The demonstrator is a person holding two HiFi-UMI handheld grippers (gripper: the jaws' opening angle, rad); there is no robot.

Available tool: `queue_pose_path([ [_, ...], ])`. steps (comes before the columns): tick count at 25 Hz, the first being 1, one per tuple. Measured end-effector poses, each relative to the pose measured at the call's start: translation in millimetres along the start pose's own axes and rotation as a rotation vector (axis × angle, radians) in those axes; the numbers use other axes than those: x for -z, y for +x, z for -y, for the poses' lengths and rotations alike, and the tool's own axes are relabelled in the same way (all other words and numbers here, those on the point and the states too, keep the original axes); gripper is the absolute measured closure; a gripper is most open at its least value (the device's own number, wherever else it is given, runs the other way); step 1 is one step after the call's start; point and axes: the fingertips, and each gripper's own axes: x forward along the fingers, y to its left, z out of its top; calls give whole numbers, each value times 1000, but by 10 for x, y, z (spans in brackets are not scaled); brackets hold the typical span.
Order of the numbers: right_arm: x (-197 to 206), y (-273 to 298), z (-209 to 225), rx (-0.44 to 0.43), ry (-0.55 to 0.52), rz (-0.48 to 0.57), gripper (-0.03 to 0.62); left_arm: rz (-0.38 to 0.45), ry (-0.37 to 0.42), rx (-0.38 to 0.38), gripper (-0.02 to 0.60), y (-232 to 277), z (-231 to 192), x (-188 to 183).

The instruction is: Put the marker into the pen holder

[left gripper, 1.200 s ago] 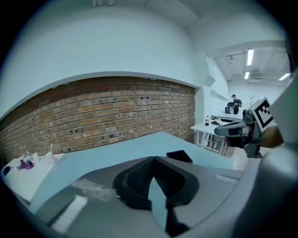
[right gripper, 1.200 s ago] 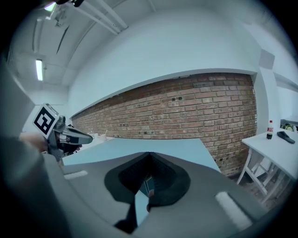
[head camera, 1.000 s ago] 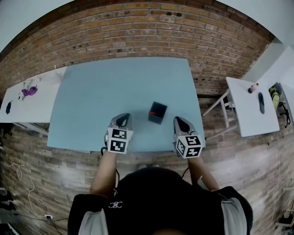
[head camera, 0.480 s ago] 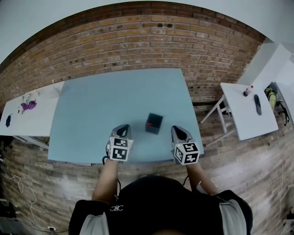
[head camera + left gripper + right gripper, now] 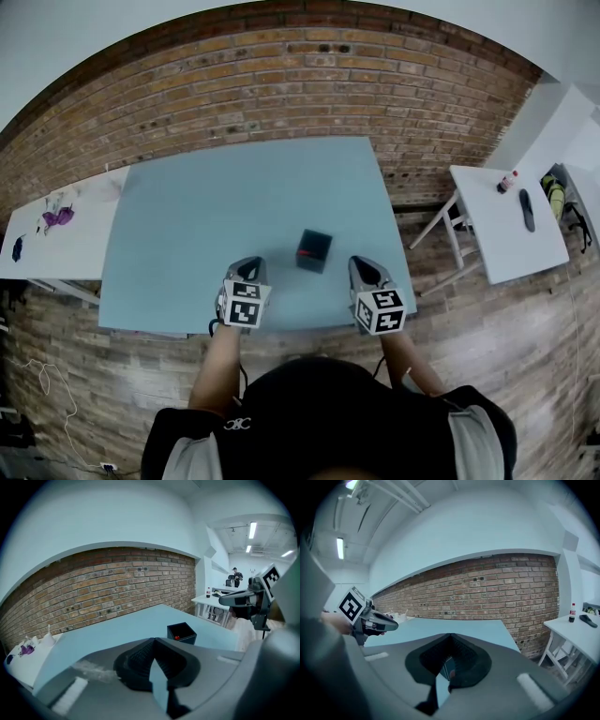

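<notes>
Left gripper (image 5: 249, 266) and right gripper (image 5: 365, 267): I read both pressed together, empty; holder (image 5: 314, 251) just ahead, between them.

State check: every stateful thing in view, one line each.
pen holder: upright, open top, not touched by either gripper
marker: only a red bit shows, apparently already inside the pen holder
left gripper: shut, empty
right gripper: shut, empty
bottle: upright, red cap on
</notes>
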Motion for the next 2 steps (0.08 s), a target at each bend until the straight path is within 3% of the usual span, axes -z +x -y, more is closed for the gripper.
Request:
queue_pose_path([
  [2,6,4,3,0,0,-1,589,-14,-11,-2,577,0,-4,42],
])
